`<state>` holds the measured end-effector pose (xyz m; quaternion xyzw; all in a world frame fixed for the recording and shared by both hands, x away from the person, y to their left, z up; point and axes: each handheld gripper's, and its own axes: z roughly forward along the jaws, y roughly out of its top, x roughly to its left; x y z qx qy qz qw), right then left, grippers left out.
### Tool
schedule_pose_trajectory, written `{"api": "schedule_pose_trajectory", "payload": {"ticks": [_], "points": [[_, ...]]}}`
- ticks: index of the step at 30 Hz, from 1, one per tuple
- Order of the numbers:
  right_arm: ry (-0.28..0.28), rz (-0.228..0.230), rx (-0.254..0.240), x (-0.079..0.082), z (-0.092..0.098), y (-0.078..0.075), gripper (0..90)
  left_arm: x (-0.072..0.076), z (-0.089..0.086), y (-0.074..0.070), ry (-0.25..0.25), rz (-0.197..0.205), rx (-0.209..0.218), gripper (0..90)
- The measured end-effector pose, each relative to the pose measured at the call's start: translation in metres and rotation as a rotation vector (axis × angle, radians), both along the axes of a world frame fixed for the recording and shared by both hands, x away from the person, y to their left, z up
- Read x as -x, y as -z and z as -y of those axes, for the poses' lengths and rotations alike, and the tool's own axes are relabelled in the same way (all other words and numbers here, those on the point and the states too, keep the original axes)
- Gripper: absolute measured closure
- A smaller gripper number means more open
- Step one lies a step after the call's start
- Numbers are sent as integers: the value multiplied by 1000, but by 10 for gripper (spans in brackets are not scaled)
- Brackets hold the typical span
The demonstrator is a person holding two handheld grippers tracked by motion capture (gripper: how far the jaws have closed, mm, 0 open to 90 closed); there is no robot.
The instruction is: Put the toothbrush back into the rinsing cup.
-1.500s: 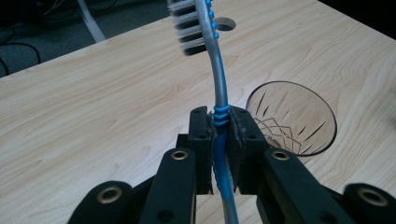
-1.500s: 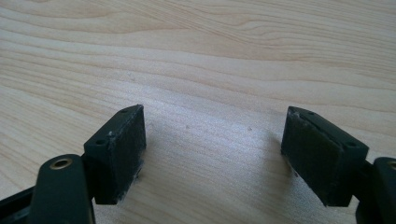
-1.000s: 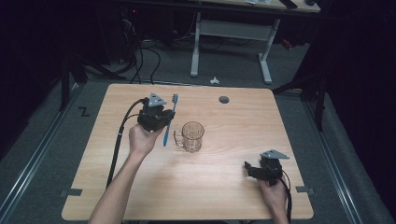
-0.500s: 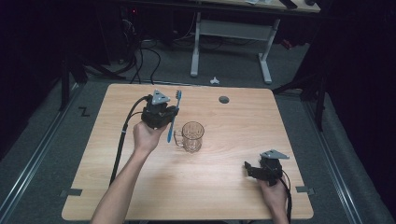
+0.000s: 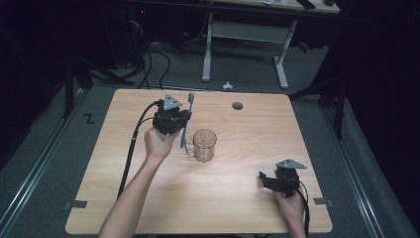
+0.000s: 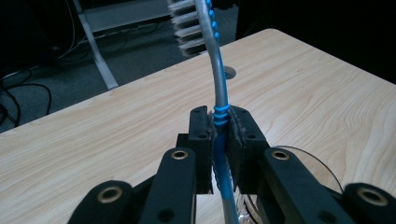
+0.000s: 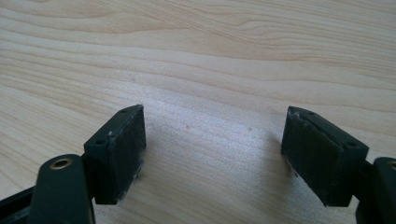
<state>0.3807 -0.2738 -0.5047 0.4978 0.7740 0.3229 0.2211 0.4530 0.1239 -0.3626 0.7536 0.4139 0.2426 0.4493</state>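
My left gripper (image 5: pixel 181 118) is shut on a blue and white toothbrush (image 5: pixel 186 121), held upright-tilted with its bristle head (image 5: pixel 190 98) at the far end. In the left gripper view the pads (image 6: pixel 204 140) clamp the toothbrush handle (image 6: pixel 222 116) and the brush head (image 6: pixel 191 21) rises above them. A clear glass mug (image 5: pixel 203 145) stands on the wooden table (image 5: pixel 237 198) just right of the toothbrush's lower end; its rim (image 6: pixel 299 156) shows below the right jaw. My right gripper (image 5: pixel 266 179) rests on the table at the near right, open, with bare wood between its pads (image 7: pixel 121 149).
A round grommet hole (image 5: pixel 237 105) sits near the table's far edge. A black cable (image 5: pixel 130 148) trails from the left gripper along the forearm. Beyond the table stand a white desk frame (image 5: pixel 280 54) and floor cables (image 5: pixel 153 54).
The left gripper with the toothbrush has shifted slightly right, toward the mug. The right gripper has stayed where it was.
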Motion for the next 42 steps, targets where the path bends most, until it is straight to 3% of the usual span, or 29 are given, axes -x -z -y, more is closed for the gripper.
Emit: {"api": "schedule_pose_trajectory", "payload": {"ticks": [8, 27, 42], "points": [[0, 0, 1, 0, 0, 0, 221, -4, 4, -2, -12, 26, 29, 807], [-2, 0, 0, 0, 0, 0, 221, -12, 11, 0, -31, 62, 33, 806], [-2, 0, 0, 0, 0, 0, 221, -16, 15, 8, -5, 30, 18, 802]]}}
